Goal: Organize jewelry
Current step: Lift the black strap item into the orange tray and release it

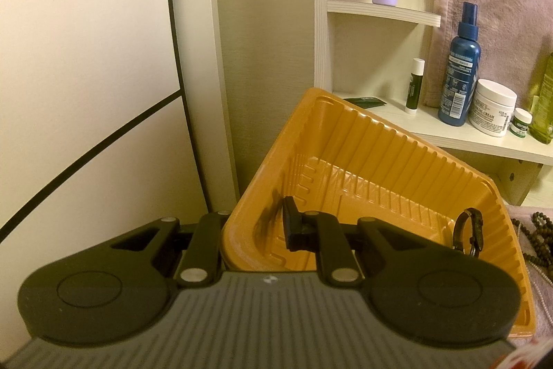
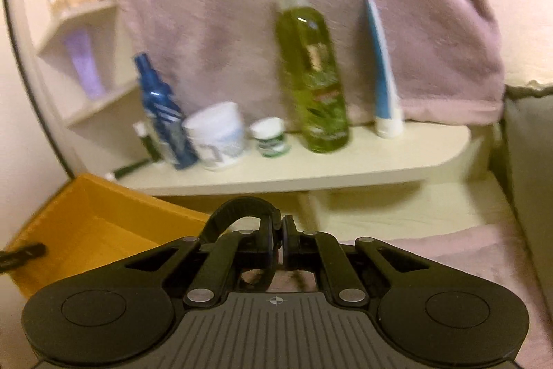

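While my left gripper [image 1: 254,230] pinches the near wall of the tray [image 1: 390,161], one pad inside and one outside, it tilts the open side toward the right gripper [image 2: 279,242]. Its jaws are pressed together on a dark band [image 2: 242,208], which arcs up and left of the tips, just beside the tray's right rim. A bracelet [image 1: 470,230] already lies inside the tray by its right wall, and beads [image 1: 539,241] wait on the towel right of the tray. As I judge it, the step in hand is dropping the band in. I would carry it well over the rim toward the tray's middle, lower it near the floor before spreading the jaws, and keep the tray steady so nothing slides out.
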Demonstrator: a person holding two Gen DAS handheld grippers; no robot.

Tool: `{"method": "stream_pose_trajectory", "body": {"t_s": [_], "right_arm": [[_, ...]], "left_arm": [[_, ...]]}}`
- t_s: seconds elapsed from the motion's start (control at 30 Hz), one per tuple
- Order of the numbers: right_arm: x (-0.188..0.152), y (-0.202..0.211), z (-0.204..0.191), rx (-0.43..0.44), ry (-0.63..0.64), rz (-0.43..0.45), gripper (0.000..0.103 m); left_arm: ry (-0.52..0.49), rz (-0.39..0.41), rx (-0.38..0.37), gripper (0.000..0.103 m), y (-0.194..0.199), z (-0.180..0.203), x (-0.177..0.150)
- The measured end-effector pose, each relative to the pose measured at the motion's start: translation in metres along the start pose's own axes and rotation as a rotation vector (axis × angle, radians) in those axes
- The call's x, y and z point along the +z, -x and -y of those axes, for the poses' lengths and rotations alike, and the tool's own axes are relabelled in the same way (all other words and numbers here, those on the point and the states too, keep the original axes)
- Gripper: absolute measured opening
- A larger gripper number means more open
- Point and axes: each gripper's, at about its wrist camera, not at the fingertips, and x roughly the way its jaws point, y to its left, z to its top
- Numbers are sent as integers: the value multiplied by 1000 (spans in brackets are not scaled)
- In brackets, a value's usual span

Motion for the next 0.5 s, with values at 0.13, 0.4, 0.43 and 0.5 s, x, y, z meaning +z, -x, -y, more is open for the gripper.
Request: {"method": "stream_pose_trajectory", "body": {"t_s": [0.13,0.4,0.43,0.5], "right_arm": [[0,1,-20,72,-11,-22,5],[-22,-21,-67,195,-1,-127,5],[-25,-26,-72,199,5,-143,5],[-31,-36,-82,203,17,-174,5]], "left_arm": [[-2,1,0,15,0,0,0],[3,-5,1,15,-1,1,-1],[4,-6,2,15,-2,1,-1],[10,-6,-1,15,-2,0,-1]]}}
